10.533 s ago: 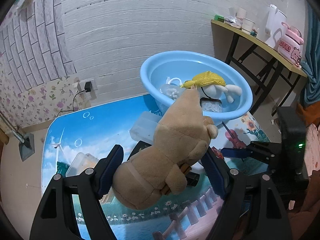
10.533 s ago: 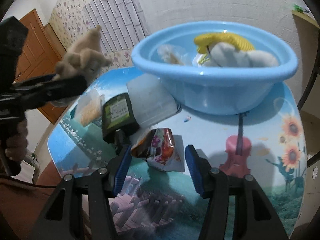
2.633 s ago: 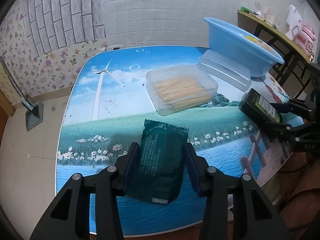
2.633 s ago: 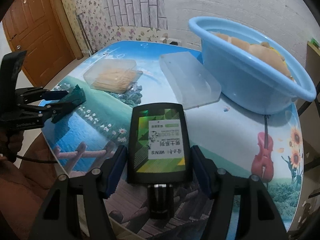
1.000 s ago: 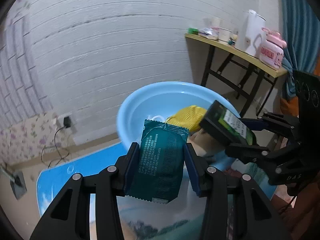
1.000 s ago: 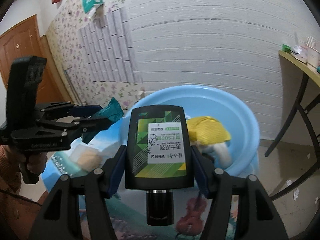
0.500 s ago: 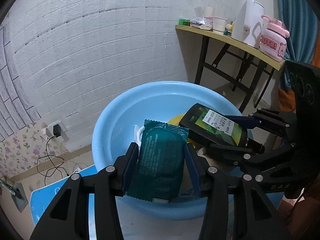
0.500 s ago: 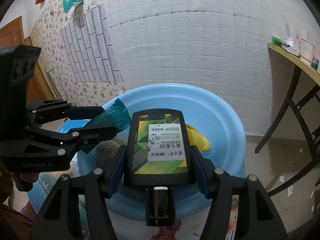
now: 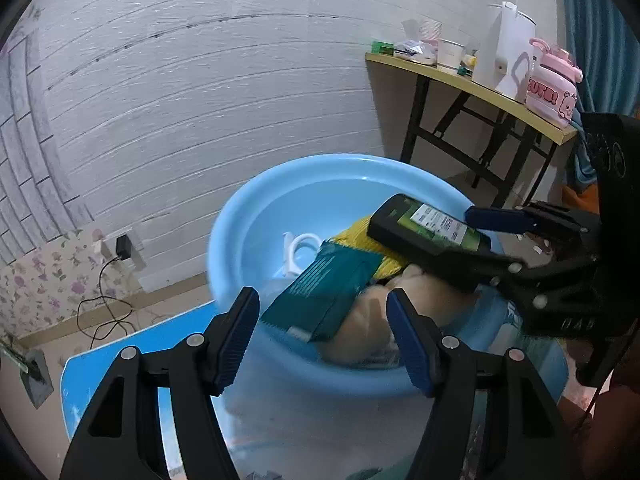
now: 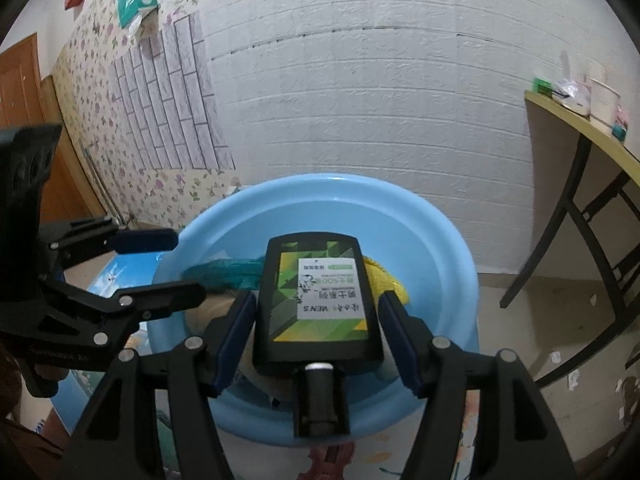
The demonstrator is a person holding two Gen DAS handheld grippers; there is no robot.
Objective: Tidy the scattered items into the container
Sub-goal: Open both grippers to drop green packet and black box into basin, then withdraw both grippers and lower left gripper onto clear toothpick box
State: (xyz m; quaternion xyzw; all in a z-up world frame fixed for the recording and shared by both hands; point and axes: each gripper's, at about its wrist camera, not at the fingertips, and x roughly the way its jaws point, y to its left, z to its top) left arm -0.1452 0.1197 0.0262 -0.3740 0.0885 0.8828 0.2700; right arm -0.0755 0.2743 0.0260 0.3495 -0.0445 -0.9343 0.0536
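A light blue basin (image 9: 256, 216) (image 10: 444, 248) stands on the table and holds a brown plush toy (image 9: 364, 324), a yellow item (image 9: 360, 240) and a white ring-shaped piece (image 9: 298, 246). My left gripper (image 9: 322, 330) is open above the basin's near rim. A dark green snack packet (image 9: 328, 292) lies tilted in the basin, free of the fingers. My right gripper (image 10: 318, 320) hangs over the basin with a black and green bottle (image 10: 320, 296) between its fingers. The jaws look slightly parted from the bottle's sides; the bottle also shows in the left wrist view (image 9: 428, 228).
The blue printed table (image 9: 132, 356) lies under the basin. A white brick wall stands behind it. A yellow side table (image 9: 472, 88) with a white kettle (image 9: 504, 52) and a pink container stands to the right. A wall socket with a cable (image 9: 120, 248) is at lower left.
My left gripper has opened and the green packet has dropped into the basin. My right gripper has lowered the bottle further over the basin and its fingers have spread a little.
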